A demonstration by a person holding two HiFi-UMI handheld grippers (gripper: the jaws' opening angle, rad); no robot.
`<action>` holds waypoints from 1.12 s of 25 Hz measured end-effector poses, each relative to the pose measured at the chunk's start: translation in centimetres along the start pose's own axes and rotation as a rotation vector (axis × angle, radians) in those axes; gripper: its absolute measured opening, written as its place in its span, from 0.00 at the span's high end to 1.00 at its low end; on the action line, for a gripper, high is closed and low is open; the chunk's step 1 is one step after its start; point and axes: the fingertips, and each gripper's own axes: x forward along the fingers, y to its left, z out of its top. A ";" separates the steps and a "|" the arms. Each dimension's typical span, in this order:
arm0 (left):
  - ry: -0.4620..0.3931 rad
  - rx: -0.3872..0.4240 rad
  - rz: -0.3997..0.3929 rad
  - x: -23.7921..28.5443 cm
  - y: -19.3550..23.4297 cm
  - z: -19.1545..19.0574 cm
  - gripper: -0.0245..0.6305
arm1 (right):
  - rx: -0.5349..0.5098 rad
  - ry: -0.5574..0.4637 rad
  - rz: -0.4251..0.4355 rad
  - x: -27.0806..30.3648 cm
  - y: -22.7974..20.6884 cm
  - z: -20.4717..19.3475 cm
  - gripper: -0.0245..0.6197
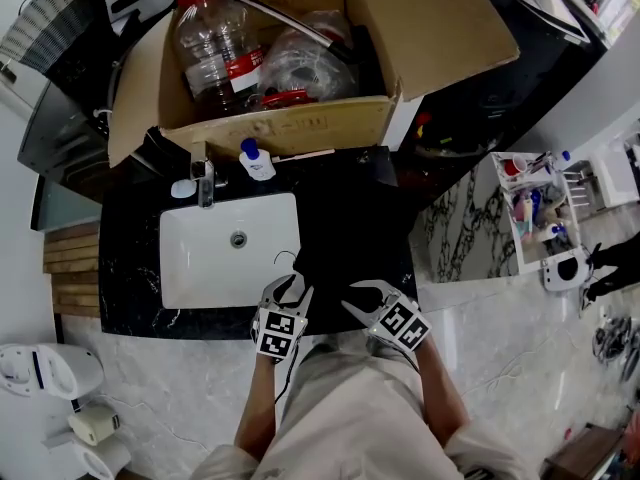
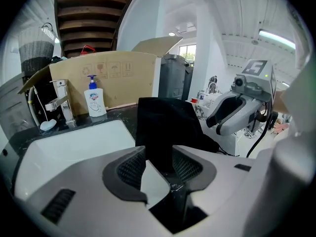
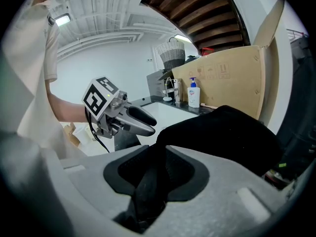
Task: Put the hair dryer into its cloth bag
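The black cloth bag [image 1: 345,238] lies on the black counter just right of the sink, hard to make out against it. Each gripper holds one side of the bag's near edge. My left gripper [image 1: 288,290] is shut on the cloth, which runs up between its jaws [image 2: 159,164] as a dark upright fold [image 2: 165,122]. My right gripper [image 1: 358,298] is shut on a bunched strip of the same bag [image 3: 148,191], and the bag's body bulges beyond it [image 3: 222,137]. No hair dryer shows in any view.
A white sink [image 1: 200,268] with a chrome faucet [image 1: 205,183] sits left of the bag. A soap bottle [image 1: 257,160] stands behind it, before an open cardboard box [image 1: 300,123] holding plastic jars. A white shelf cart [image 1: 530,208] stands on the floor at right.
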 end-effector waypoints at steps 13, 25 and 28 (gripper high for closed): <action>-0.081 0.001 0.008 -1.1 0.1 1.8 0.71 | 0.008 -0.076 -0.092 -1.9 -1.4 2.0 0.83; -0.227 0.040 0.006 -3.6 -0.1 7.5 0.73 | -0.036 -0.186 -0.204 -4.0 -2.8 5.8 0.83; -0.294 0.047 -0.002 -4.6 -0.4 9.6 0.76 | -0.039 -0.247 -0.260 -4.9 -3.3 7.4 0.83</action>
